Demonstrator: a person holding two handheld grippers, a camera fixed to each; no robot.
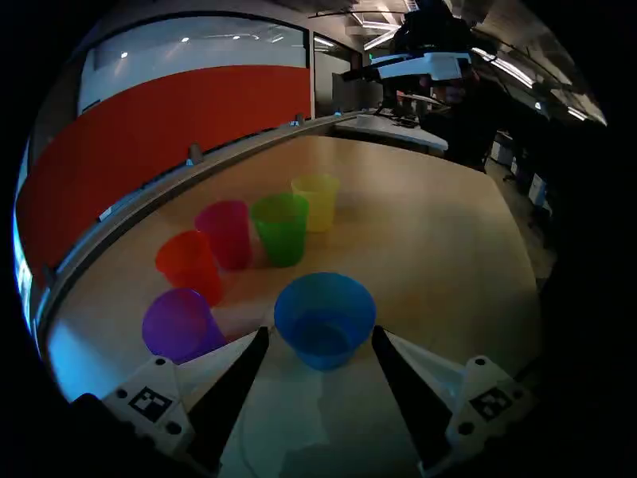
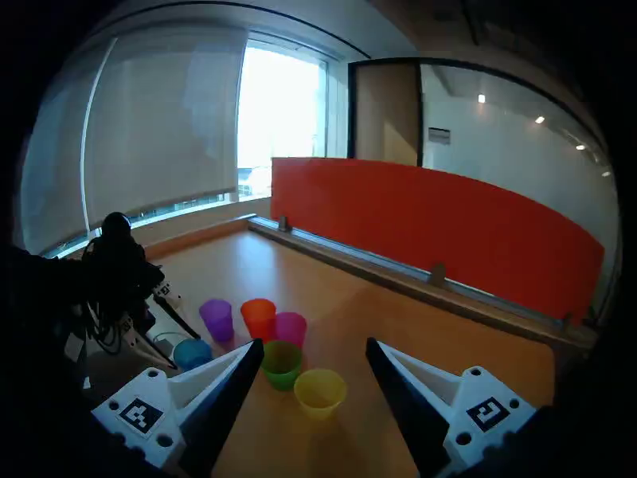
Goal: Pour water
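Dim fisheye views, blown-out window (image 2: 280, 119) glare.

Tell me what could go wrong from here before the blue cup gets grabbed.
The left hand-held gripper stands open around the blue cup; a hard squeeze could buckle it and slop anything inside. The purple cup sits close beside one finger and could be knocked over.

The right gripper (image 2: 313, 344) is hovering over the wooden table (image 2: 446, 342) with its fingers spread wide, the yellow cup (image 2: 319, 393) sitting near, between them. The green cup (image 2: 281, 363) is standing just left of it, with the pink cup (image 2: 290, 327), orange cup (image 2: 258, 317) and purple cup (image 2: 216, 318) lining up farther off.
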